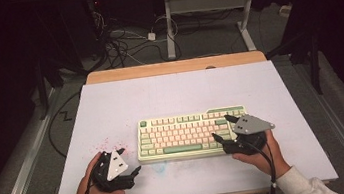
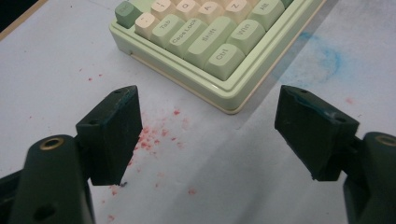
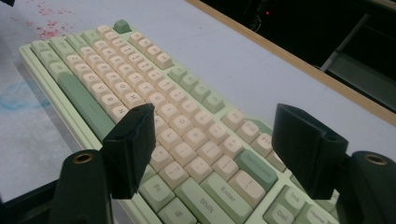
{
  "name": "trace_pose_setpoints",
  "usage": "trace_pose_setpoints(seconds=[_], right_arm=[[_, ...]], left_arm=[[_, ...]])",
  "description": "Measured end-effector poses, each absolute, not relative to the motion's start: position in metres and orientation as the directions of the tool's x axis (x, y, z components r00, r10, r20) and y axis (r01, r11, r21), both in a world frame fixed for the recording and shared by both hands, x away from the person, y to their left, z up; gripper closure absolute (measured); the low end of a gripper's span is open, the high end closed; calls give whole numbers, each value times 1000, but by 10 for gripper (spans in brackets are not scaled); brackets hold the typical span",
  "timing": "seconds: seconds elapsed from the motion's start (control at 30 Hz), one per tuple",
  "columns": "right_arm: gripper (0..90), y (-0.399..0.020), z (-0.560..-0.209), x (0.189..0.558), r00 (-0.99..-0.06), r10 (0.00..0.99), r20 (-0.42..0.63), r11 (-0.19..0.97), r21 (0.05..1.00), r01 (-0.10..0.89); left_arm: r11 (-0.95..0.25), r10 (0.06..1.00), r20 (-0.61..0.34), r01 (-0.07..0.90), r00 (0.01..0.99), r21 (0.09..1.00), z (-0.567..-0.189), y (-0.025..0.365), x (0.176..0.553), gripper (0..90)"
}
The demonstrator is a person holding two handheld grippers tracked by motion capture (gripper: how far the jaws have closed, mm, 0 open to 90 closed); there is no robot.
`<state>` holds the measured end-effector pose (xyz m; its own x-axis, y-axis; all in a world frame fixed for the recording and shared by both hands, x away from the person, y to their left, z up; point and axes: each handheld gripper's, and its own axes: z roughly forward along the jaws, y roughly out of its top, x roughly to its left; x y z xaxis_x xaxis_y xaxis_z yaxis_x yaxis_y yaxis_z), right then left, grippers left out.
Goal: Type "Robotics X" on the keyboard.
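Sitting mid-table on the white mat [image 1: 169, 92], the keyboard [image 1: 192, 133] is pale green w/ cream keys and green modifiers. Right gripper [image 1: 225, 133] hovers over its right end, jaws apart, nothing between; left gripper [image 1: 129, 159] rests near its left corner, also agape. Left gripper view adds red specks [image 2: 154, 135] and a blue smudge [image 2: 324, 58]; key legends are legible there too.

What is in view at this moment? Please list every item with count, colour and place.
keyboard: one, pale green with cream keys, near middle of the table
table: one, white top with wooden far edge
red specks: scattered, left of the keyboard
blue smudge: one, on the table by the keyboard's near edge
floor cables: several, dark, beyond the table
left tool: one, black, open, beside the keyboard's left end
right tool: one, black, open over the keyboard's right end
hands: two, holding the tools
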<state>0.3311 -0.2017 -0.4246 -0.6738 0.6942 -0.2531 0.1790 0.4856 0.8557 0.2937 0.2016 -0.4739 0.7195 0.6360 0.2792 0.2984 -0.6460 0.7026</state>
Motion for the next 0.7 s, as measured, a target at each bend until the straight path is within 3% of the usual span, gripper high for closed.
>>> trace_pose_setpoints(seconds=[0.23, 0.4, 0.7], right_arm=[[312, -216, -430, 321, -660, 702, -268, 490, 854, 175], [324, -229, -436, 312, -649, 714, -263, 485, 855, 187], [309, -243, -445, 305, -635, 727, -263, 488, 848, 208]], left_arm=[[-635, 642, 276, 294, 715, 714, -472, 203, 293, 237], [-617, 656, 261, 303, 708, 727, -470, 205, 294, 302], [-602, 681, 233, 350, 694, 718, -469, 207, 299, 288]])
